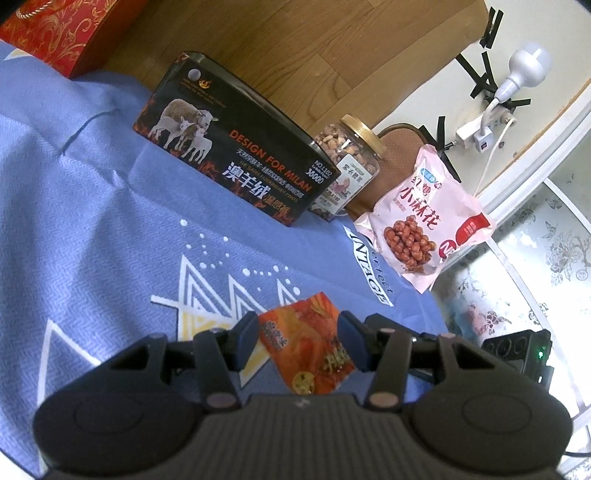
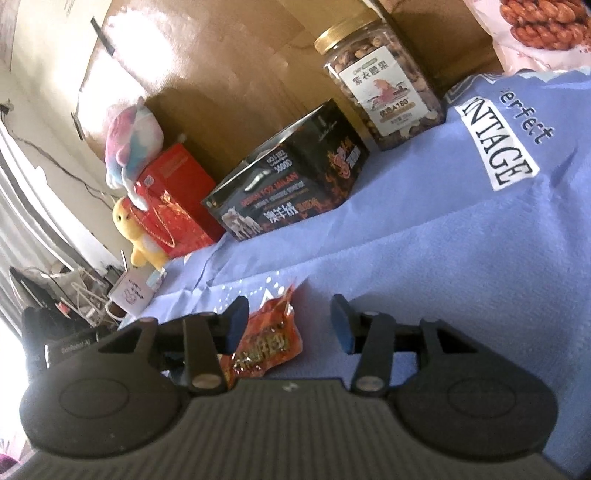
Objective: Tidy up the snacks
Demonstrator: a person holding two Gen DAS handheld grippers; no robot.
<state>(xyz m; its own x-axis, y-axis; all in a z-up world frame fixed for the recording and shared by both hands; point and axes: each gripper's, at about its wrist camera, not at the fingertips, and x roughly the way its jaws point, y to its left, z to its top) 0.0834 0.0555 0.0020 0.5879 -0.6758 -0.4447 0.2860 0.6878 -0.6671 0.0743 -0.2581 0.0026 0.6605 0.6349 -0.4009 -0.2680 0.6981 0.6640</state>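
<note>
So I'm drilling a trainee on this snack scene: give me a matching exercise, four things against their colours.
Things:
1. jar lid
2. twist-snack bag
3. cloth
4. sheep-print box

Colours:
A. black
B. pink
C. gold
D. blue

Pairs: 1-C, 2-B, 3-D, 4-A

We count two small orange snack packets [image 1: 308, 343] [image 2: 266, 343], one pink snack bag [image 1: 424, 221], one jar of nuts [image 2: 384, 79], one black box [image 1: 236, 140], one red gift box [image 2: 173, 206], two plush toys [image 2: 131, 138] [image 2: 142, 236].
</note>
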